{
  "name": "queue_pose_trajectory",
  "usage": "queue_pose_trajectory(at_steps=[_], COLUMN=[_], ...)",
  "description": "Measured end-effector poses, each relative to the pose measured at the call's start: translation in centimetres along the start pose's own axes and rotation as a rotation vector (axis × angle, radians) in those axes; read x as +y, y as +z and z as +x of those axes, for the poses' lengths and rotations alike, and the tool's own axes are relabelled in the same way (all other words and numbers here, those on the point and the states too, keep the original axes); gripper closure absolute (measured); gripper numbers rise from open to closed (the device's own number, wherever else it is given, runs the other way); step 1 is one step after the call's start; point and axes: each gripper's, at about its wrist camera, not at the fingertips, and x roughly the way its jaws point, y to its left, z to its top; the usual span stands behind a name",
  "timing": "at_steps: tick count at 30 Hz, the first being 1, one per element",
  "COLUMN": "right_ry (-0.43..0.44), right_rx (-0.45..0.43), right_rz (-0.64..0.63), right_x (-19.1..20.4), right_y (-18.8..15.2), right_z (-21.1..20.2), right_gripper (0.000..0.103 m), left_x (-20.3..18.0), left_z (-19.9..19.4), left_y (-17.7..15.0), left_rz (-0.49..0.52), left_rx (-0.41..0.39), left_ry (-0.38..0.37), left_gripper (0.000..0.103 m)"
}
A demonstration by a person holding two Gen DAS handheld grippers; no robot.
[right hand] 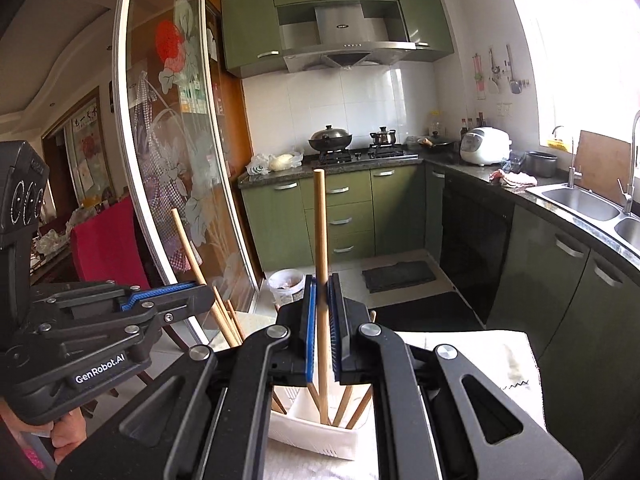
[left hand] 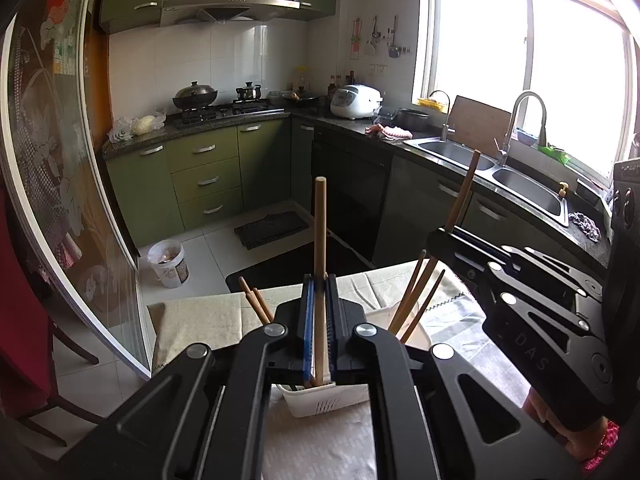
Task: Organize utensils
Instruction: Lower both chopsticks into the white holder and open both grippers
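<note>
My left gripper (left hand: 319, 292) is shut on an upright wooden chopstick (left hand: 319, 220), whose lower end reaches into a white slotted holder (left hand: 320, 400). My right gripper (right hand: 321, 292) is shut on another upright wooden chopstick (right hand: 320, 224), whose lower end stands in the white holder (right hand: 316, 440) with several other chopsticks (right hand: 352, 404). The right gripper shows in the left wrist view (left hand: 444, 236) at the right, with its chopstick (left hand: 464, 188) sticking up. The left gripper shows in the right wrist view (right hand: 200, 292) at the left, with its chopstick (right hand: 186, 244). More chopsticks (left hand: 416, 304) lean in the holder.
The holder stands on a table with a pale cloth (left hand: 200, 328). Beyond are green kitchen cabinets (left hand: 208, 176), a stove with pots (left hand: 196, 96), a double sink (left hand: 520, 184), a small bin (left hand: 168, 260) on the floor and a glass sliding door (right hand: 168, 160).
</note>
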Motion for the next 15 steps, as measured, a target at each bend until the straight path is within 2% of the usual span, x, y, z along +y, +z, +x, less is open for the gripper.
queue_pose_trajectory(at_steps=[4,12,14,15], right_ry=[-0.009,-0.022,-0.025,-0.027], right_rx=[0.04,0.092,0.104,0.112], right_rz=[-0.003,-0.017,-0.021,-0.025], right_x=[-0.1,0.1,0.2,0.2], right_y=[-1.4,-4.0,-4.4,-4.6], right_z=[1.2,2.7,2.9,3.1], right_gripper=[0.096,0.096,0.093,0.087], left_x=[0.3,0.3,0.1,0.1], left_z=[1.4,3.0,3.4,3.7], left_y=[-1.3,-3.5,-4.0,-4.2], left_rz=[-0.011,-0.025,-0.027,-0.024], left_rx=[0.034,0.043,0.05,0.053], left_ry=[0.002,0.011,0.019,0.022], left_gripper=[0.097,0.097,0.096,0.094])
